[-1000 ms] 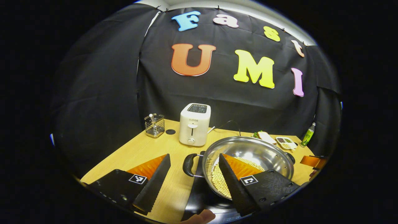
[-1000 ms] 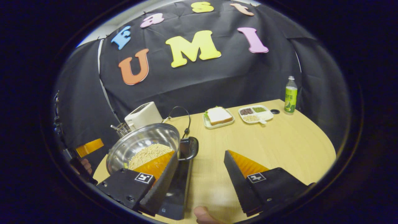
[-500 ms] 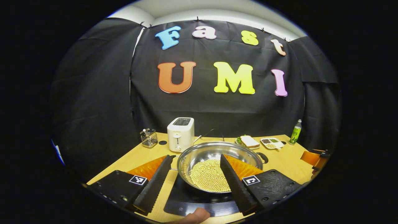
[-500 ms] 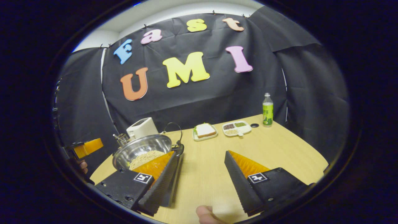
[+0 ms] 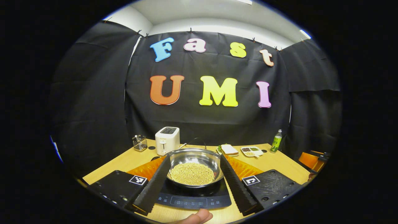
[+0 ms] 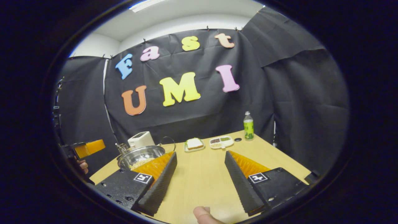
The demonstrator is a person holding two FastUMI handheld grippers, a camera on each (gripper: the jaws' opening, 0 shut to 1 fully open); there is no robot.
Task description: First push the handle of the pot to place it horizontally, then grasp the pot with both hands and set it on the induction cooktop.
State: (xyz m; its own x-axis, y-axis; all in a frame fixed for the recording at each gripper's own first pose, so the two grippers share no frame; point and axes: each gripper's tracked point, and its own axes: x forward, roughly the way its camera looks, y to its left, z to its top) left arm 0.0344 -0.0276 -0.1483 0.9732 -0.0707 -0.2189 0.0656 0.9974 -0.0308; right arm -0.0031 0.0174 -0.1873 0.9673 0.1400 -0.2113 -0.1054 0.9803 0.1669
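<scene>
Pot: round steel pot (image 5: 194, 161) of pale beans is seated on flat black induction cooktop (image 5: 192, 196) near wooden table's (image 6: 202, 177) front edge | left gripper (image 5: 193, 180) spread apart, empty | right gripper (image 6: 200, 179) spread apart, empty.

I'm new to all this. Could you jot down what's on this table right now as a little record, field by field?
pot: steel pot holding pale beans, sitting on the cooktop
cooktop: black induction cooktop at the near table edge
left gripper: jaws open, pot seen between them, not touching
right gripper: jaws open over bare table
behind pot: white toaster, wire utensil basket
far side: sandwich plate, divided snack tray, green bottle
</scene>
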